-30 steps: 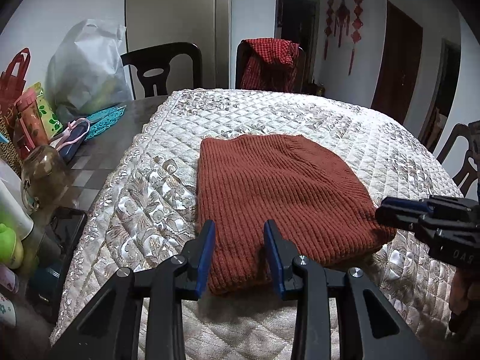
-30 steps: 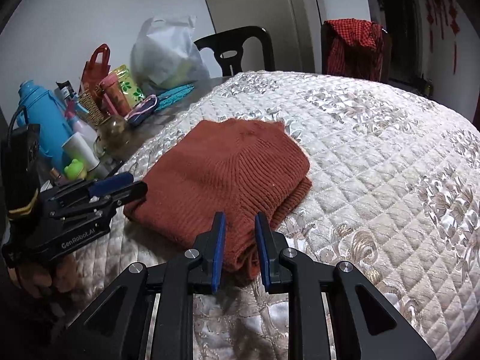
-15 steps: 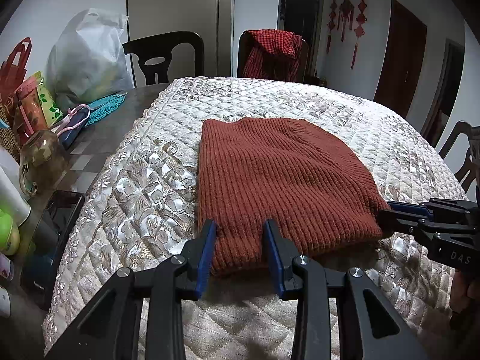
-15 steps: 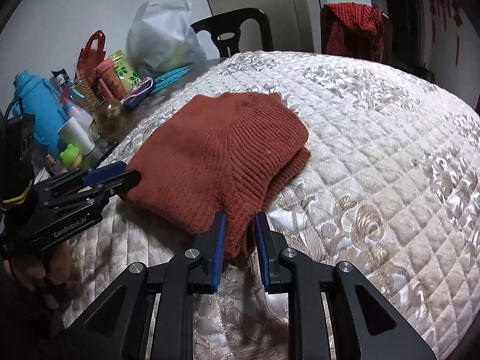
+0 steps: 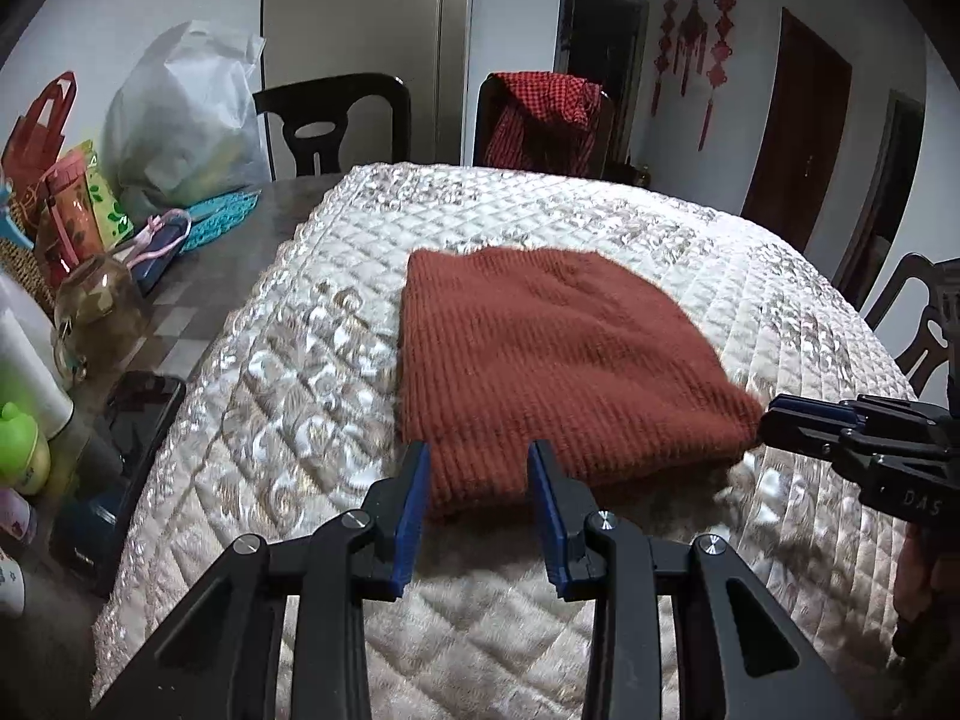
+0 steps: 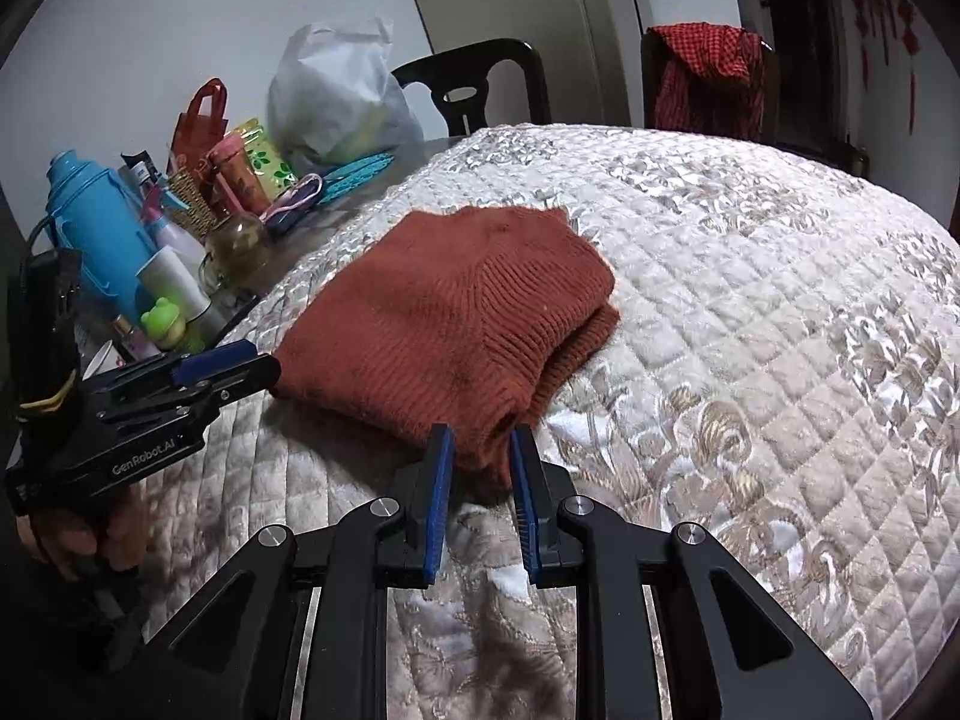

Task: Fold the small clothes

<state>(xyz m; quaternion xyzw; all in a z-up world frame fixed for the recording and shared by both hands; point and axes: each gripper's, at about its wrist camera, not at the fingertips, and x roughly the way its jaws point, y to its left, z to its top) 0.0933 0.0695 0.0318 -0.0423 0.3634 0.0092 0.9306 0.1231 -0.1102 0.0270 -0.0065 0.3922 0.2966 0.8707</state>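
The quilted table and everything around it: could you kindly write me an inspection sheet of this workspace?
Surface: pale quilted cover over a dark table, lying flat.
Job's things: one rust-red sweater, folded, lying on the cover.
Clutter: off the cover's left edge stand a white bag, a blue flask, a glass jar, a dark phone and a green frog toy.
Grippers: left claw closed on the sweater's near left corner; right claw closed on its near right corner.
Cables: one dark cord loops by the left claw's handle.
Surroundings: dark chairs, one draped with a red checked cloth; red hanging ornaments; dark door.
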